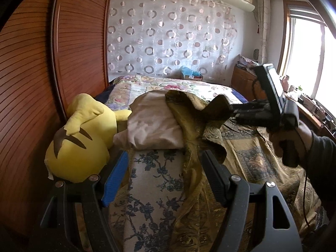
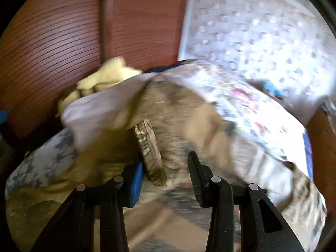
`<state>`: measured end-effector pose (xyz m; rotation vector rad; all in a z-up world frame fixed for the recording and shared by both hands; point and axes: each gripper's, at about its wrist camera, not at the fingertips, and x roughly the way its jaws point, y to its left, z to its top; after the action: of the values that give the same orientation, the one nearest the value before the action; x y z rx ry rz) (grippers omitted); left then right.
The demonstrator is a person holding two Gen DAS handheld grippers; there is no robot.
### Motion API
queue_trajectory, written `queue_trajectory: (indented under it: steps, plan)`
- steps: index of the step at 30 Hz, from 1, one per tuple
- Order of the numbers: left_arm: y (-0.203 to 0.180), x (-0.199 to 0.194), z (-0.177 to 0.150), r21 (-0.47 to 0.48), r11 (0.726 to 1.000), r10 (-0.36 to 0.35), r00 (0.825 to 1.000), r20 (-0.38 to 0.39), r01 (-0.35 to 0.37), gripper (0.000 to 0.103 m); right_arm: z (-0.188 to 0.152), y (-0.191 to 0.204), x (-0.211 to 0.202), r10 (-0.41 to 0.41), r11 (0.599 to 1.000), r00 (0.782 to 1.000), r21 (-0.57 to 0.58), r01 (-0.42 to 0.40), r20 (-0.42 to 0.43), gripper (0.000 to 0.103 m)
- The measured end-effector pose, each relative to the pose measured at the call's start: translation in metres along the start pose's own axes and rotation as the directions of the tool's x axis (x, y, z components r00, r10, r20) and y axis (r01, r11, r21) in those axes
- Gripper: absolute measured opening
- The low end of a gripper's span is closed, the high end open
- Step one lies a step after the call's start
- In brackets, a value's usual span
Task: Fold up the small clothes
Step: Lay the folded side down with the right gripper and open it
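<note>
The bed [image 1: 210, 88] carries a floral quilt [image 1: 189, 87], a gold patterned cloth [image 1: 247, 153], a cream garment [image 1: 153, 124] and a yellow plush toy [image 1: 84, 138].

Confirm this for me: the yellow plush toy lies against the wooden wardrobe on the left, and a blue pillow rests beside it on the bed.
One thing is wrong: the pillow beside the yellow plush toy is cream-white, not blue. The left wrist view shows it. The rest holds: the toy lies against the wooden wardrobe on the left, and the pillow rests beside it on the bed.
</note>
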<state>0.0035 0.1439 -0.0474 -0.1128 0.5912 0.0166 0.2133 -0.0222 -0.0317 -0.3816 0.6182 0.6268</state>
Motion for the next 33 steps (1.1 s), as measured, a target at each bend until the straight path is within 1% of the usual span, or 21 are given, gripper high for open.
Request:
queue_trajectory:
  steps: [2, 4, 5, 9, 11, 12, 13, 17, 18, 20, 23, 29, 33]
  plan:
    - [-0.004, 0.004, 0.002, 0.004, 1.0, -0.004, 1.0, -0.009, 0.004, 0.073, -0.002, -0.019, -0.006, -0.034, 0.998, 0.999, 0.05, 0.034, 0.006, 0.042]
    - [-0.009, 0.009, 0.002, 0.007, 1.0, -0.008, 1.0, -0.017, 0.009, 0.073, -0.004, -0.032, -0.011, -0.042, 0.996, 0.999, 0.074, 0.041, 0.01, 0.042]
    - [-0.011, 0.011, 0.002, 0.009, 1.0, -0.014, 1.0, -0.02, 0.014, 0.073, -0.006, -0.038, -0.013, -0.062, 0.995, 0.998, 0.081, 0.061, 0.012, 0.042]
    - [-0.022, 0.022, 0.004, 0.021, 0.999, -0.036, 0.999, -0.039, 0.037, 0.073, -0.008, -0.047, -0.021, -0.096, 0.991, 0.995, 0.099, 0.095, 0.009, 0.042]
    - [-0.028, 0.028, 0.005, 0.028, 0.998, -0.047, 0.998, -0.052, 0.049, 0.073, -0.013, -0.052, -0.028, -0.097, 0.99, 0.995, 0.102, 0.096, 0.011, 0.043]
    - [-0.031, 0.031, 0.005, 0.032, 0.998, -0.054, 0.997, -0.056, 0.055, 0.073, -0.015, -0.05, -0.034, -0.105, 0.99, 0.994, 0.1, 0.103, 0.013, 0.046]
    - [-0.033, 0.033, 0.007, 0.035, 0.998, -0.059, 0.997, -0.058, 0.061, 0.073, -0.019, -0.047, -0.044, -0.109, 0.989, 0.994, 0.1, 0.107, 0.015, 0.047]
    - [-0.047, 0.039, 0.012, 0.052, 0.995, -0.082, 0.995, -0.062, 0.085, 0.073, -0.04, -0.047, -0.072, -0.083, 0.991, 0.996, 0.107, 0.081, 0.018, 0.048]
    - [-0.05, 0.04, 0.013, 0.055, 0.994, -0.086, 0.994, -0.062, 0.089, 0.073, -0.041, -0.052, -0.079, -0.077, 0.991, 0.997, 0.109, 0.075, 0.014, 0.049]
    - [-0.056, 0.043, 0.013, 0.061, 0.993, -0.098, 0.993, -0.064, 0.102, 0.073, -0.059, -0.056, -0.093, -0.059, 0.991, 0.998, 0.117, 0.058, 0.009, 0.049]
    - [-0.067, 0.048, 0.014, 0.074, 0.99, -0.111, 0.991, -0.072, 0.116, 0.073, -0.089, -0.068, -0.117, -0.065, 0.988, 0.998, 0.143, 0.065, -0.002, 0.049]
    - [-0.091, 0.056, 0.018, 0.104, 0.984, -0.139, 0.987, -0.082, 0.147, 0.073, -0.142, -0.101, -0.16, -0.112, 0.963, 0.993, 0.243, 0.116, -0.028, 0.049]
    - [-0.109, 0.063, 0.021, 0.126, 0.978, -0.156, 0.983, -0.093, 0.167, 0.073, -0.175, -0.126, -0.184, -0.173, 0.934, 0.983, 0.305, 0.184, -0.061, 0.049]
